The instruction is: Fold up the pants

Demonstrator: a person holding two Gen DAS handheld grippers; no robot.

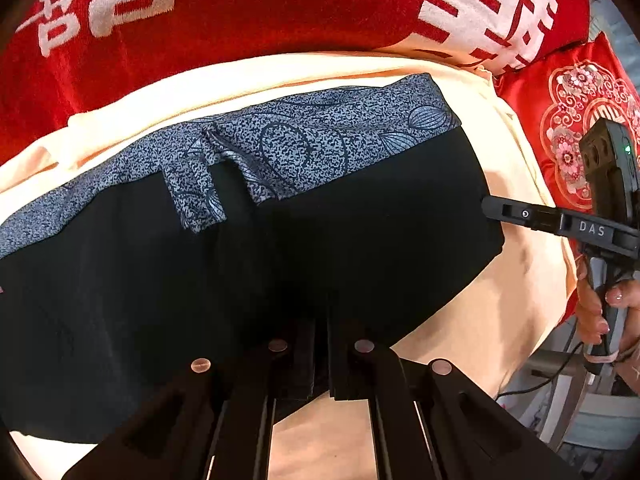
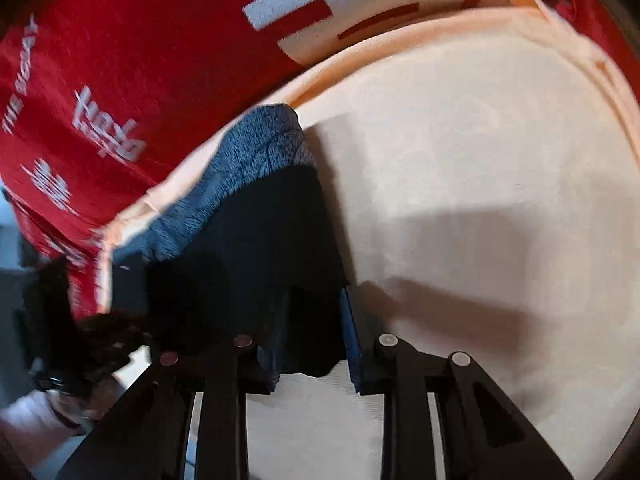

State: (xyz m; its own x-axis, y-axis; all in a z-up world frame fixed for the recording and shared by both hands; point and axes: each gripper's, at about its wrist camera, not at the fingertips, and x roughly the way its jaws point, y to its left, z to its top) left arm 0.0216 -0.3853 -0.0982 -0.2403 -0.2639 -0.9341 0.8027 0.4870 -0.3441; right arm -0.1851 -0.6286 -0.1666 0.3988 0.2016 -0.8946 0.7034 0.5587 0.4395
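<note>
Black pants with a blue-grey patterned waistband [image 1: 280,240] lie flat on a peach cloth [image 1: 500,300] spread over a red blanket with white lettering [image 1: 240,8]. Its jaws closed tight, the left gripper [image 1: 320,360] pinches the dark fabric at the near edge. At the pants' side edge the right gripper [image 2: 312,340] is partly open, with black fabric between its fingers; whether the pads press it I cannot tell.
</note>
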